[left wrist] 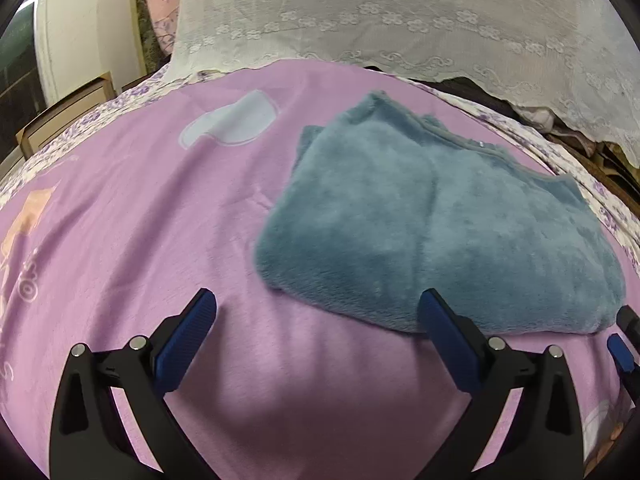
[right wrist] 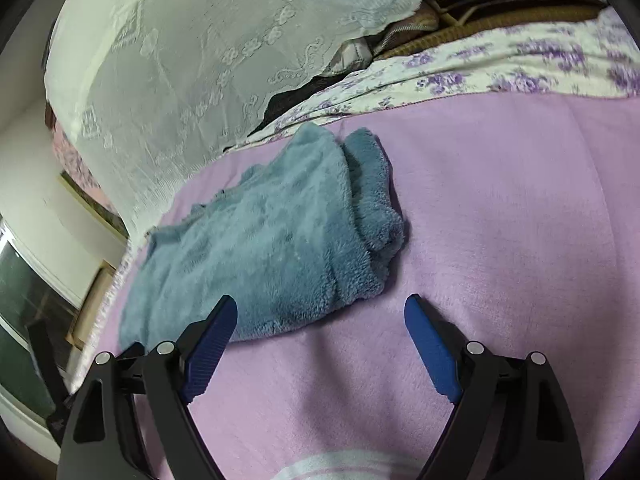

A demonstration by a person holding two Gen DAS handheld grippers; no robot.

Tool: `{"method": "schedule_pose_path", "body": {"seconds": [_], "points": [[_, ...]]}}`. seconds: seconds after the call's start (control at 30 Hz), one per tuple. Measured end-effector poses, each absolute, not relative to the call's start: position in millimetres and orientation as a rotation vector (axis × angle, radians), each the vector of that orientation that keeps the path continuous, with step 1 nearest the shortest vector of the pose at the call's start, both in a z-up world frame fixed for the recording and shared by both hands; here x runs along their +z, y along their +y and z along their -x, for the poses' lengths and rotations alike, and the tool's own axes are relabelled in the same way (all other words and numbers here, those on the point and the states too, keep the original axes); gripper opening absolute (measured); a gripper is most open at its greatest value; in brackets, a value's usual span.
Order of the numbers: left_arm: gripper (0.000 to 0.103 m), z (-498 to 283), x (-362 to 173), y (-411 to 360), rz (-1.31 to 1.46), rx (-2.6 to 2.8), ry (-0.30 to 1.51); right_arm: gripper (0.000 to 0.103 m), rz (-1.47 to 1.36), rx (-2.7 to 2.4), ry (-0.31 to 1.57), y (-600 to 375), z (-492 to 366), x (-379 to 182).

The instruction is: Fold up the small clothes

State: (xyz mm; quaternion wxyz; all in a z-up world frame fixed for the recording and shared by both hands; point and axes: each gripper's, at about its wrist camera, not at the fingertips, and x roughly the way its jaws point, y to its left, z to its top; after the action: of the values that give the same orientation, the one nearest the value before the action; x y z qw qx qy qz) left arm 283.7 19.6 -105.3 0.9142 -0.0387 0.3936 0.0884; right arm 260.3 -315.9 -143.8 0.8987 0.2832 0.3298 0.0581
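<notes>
A fluffy grey-blue garment (left wrist: 436,224) lies folded on the pink blanket (left wrist: 140,208). My left gripper (left wrist: 320,300) hovers open just short of its near edge, nothing between the blue pads; its right finger stands in front of the fabric's edge. In the right wrist view the same garment (right wrist: 260,240) lies ahead and to the left, thick folded layers showing at its right end. The right gripper (right wrist: 322,306) is open and empty, with its left fingertip (right wrist: 224,312) in front of the garment's near edge. The other gripper's blue tip (left wrist: 620,352) shows at the far right of the left wrist view.
A white lace cloth (left wrist: 400,20) drapes over things behind the bed. A floral purple sheet (right wrist: 520,68) borders the blanket. Wooden furniture (left wrist: 60,116) and a window (right wrist: 24,292) stand to the left. Bare pink blanket (right wrist: 520,220) stretches to the right of the garment.
</notes>
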Motion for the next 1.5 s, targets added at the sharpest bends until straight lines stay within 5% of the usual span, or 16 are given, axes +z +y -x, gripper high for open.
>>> {"method": "schedule_pose_path", "body": {"seconds": [0.43,0.73,0.9,1.27,1.4,1.5], "points": [[0.099,-328.6,-106.1,-36.0,0.0,0.176,0.803,0.087,-0.897,0.178,0.742,-352.2,-317.1,-155.2],[0.099,-328.4,-109.7,-40.3,-0.045,0.192,0.773,0.087,-0.727,0.187,0.769,-328.0,-343.0,-151.0],[0.099,-312.6,-88.8,-24.6,0.074,0.151,0.681,0.072,-0.765,0.185,0.762,-332.9,-330.5,-154.0],[0.099,-327.5,-110.9,-58.2,-0.09,0.196,0.739,0.069,-0.773,0.162,0.745,-323.5,-329.4,-156.2],[0.098,-312.7,-95.1,-52.3,-0.028,0.144,0.672,0.053,-0.782,0.162,0.723,-324.6,-324.7,-156.4],[0.098,-302.0,-79.3,-53.5,0.018,0.089,0.601,0.051,-0.824,0.181,0.721,-329.1,-323.6,-159.0]]}}
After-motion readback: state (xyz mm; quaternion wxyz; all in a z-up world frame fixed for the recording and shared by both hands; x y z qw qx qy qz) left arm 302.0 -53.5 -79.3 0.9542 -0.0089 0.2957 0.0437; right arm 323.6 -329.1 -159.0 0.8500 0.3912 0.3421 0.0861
